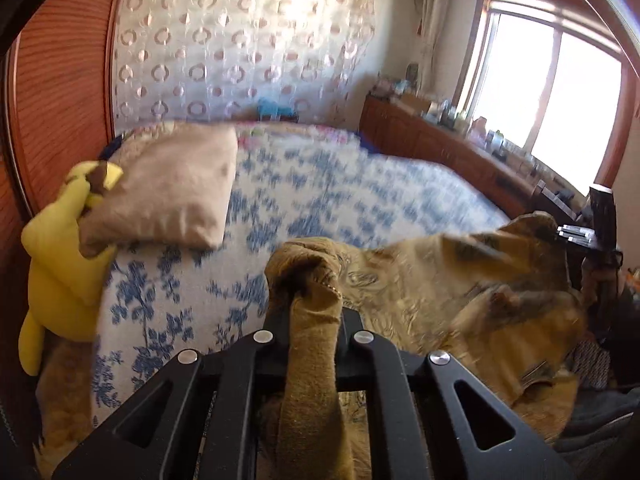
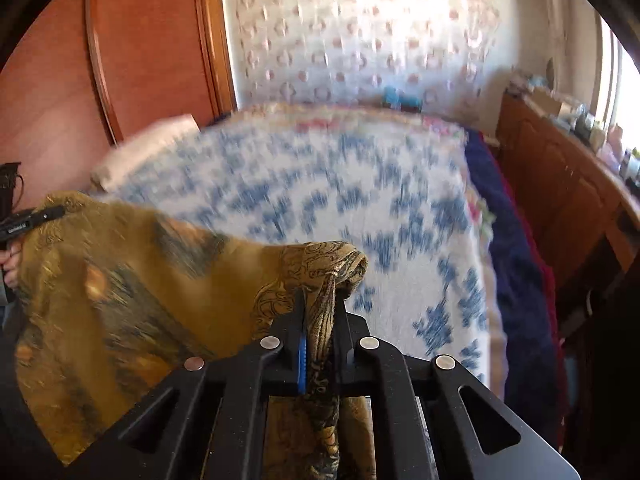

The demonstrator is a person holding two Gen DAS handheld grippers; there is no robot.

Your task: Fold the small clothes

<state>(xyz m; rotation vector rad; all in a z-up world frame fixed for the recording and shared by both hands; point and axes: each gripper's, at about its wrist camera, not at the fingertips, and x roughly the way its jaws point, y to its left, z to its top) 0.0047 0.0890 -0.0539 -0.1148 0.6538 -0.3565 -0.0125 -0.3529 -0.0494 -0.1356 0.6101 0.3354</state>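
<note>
A mustard-yellow patterned garment [image 1: 472,280] hangs spread between my two grippers, lifted off the bed. My left gripper [image 1: 314,300] is shut on one bunched corner of it, the cloth pinched between the black fingers. My right gripper [image 2: 320,296] is shut on the other corner, with the garment [image 2: 132,280] stretching away to the left. In the left wrist view the right gripper [image 1: 584,236] shows at the far right edge of the cloth. In the right wrist view the left gripper [image 2: 28,222] shows at the far left, held by a hand.
A bed with a blue floral cover [image 1: 320,184] lies ahead. On its left sit a beige pillow [image 1: 168,188] and a yellow plush toy [image 1: 64,248]. A wooden wardrobe [image 1: 56,80] stands left. A low wooden cabinet [image 1: 440,140] with clutter runs under the window [image 1: 552,88] on the right.
</note>
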